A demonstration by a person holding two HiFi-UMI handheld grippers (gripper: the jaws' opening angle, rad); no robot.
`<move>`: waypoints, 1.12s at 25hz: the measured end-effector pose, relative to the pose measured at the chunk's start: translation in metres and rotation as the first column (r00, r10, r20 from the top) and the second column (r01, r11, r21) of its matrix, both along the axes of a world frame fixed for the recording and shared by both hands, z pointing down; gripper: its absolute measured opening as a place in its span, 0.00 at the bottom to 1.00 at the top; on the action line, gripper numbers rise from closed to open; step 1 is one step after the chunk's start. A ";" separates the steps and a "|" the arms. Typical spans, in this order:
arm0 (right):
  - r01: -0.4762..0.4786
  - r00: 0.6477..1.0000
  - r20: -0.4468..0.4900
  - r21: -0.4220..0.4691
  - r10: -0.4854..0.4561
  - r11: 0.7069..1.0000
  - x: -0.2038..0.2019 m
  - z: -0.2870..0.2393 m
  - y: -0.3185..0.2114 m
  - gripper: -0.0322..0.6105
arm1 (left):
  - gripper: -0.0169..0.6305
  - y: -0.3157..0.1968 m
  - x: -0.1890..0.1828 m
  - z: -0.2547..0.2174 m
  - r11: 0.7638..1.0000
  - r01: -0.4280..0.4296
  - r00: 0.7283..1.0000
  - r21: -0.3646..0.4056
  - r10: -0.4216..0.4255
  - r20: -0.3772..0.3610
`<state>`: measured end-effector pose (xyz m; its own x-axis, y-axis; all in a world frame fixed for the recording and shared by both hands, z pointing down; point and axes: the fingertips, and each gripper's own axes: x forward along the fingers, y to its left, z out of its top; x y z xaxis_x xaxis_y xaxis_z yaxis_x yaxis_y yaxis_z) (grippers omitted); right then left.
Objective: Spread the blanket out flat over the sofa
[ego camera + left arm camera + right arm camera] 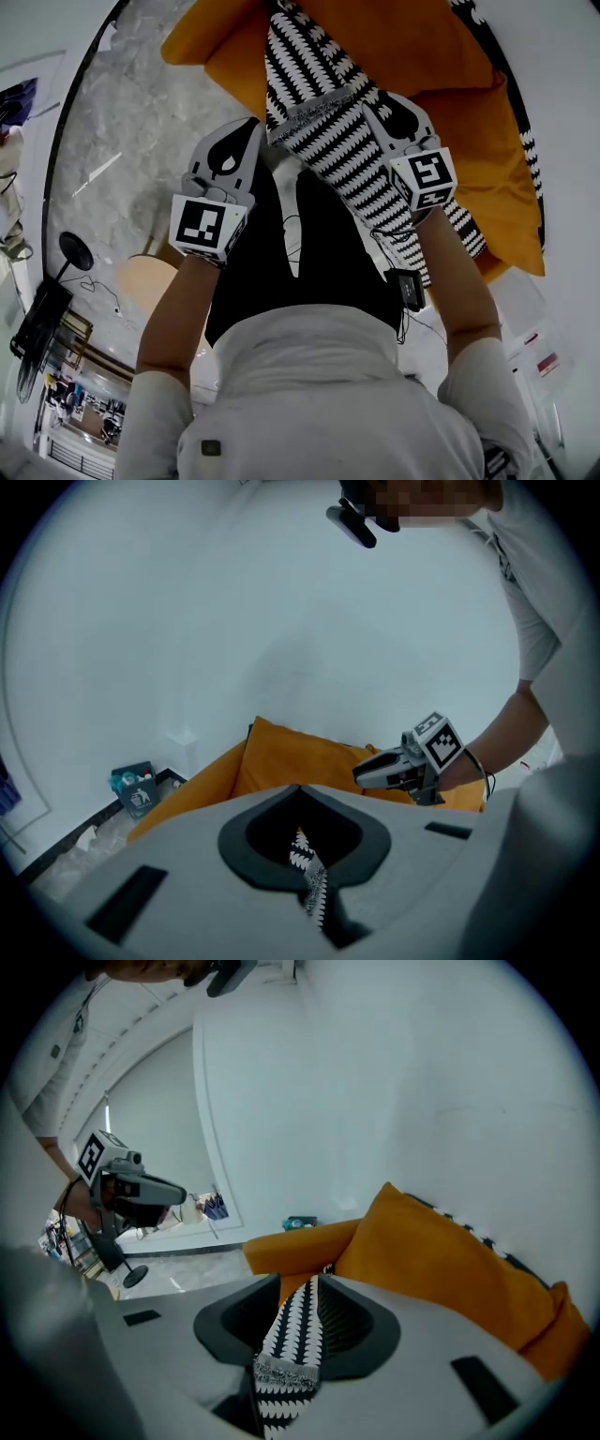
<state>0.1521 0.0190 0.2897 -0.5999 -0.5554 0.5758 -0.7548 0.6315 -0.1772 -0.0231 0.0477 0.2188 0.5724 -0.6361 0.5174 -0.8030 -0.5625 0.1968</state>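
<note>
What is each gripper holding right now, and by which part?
The left gripper pinches the blanket at a bunched edge. The right gripper stands open; the blanket's fringed edge only lies between its jaws.

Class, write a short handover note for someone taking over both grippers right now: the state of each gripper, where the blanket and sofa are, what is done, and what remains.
Left gripper: shut on the near edge of the blanket.
Right gripper: jaws apart; the same edge lies loose between them, not pinched.
Blanket: a narrow, bunched band running across the orange sofa, with its near end lifted between the two grippers.
Done: the blanket is on the sofa and one edge is in hand.
Left: close the right gripper on the edge, draw the grippers apart to widen the blanket, and lay it flat over the sofa.
</note>
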 end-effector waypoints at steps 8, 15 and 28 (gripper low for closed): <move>-0.018 0.997 -0.081 -0.153 0.005 0.988 0.001 0.148 -0.001 0.28 | 0.04 -0.016 -0.018 0.091 0.998 -0.017 1.000 -0.053 0.019 0.023; -0.054 0.989 -0.148 -0.262 0.015 0.964 0.009 0.258 0.007 0.28 | 0.04 -0.027 -0.016 0.159 0.995 -0.034 0.999 -0.090 0.037 0.034; -0.096 0.972 -0.233 -0.436 -0.009 0.895 0.027 0.373 0.032 0.28 | 0.04 -0.019 -0.014 0.230 0.983 -0.031 0.998 -0.181 0.041 0.057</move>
<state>0.1787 0.0507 0.6630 -0.4074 -0.2346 0.8826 -0.8324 0.4931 -0.2531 -0.0369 0.0287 0.4483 0.5576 -0.5089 0.6558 -0.7963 -0.5510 0.2495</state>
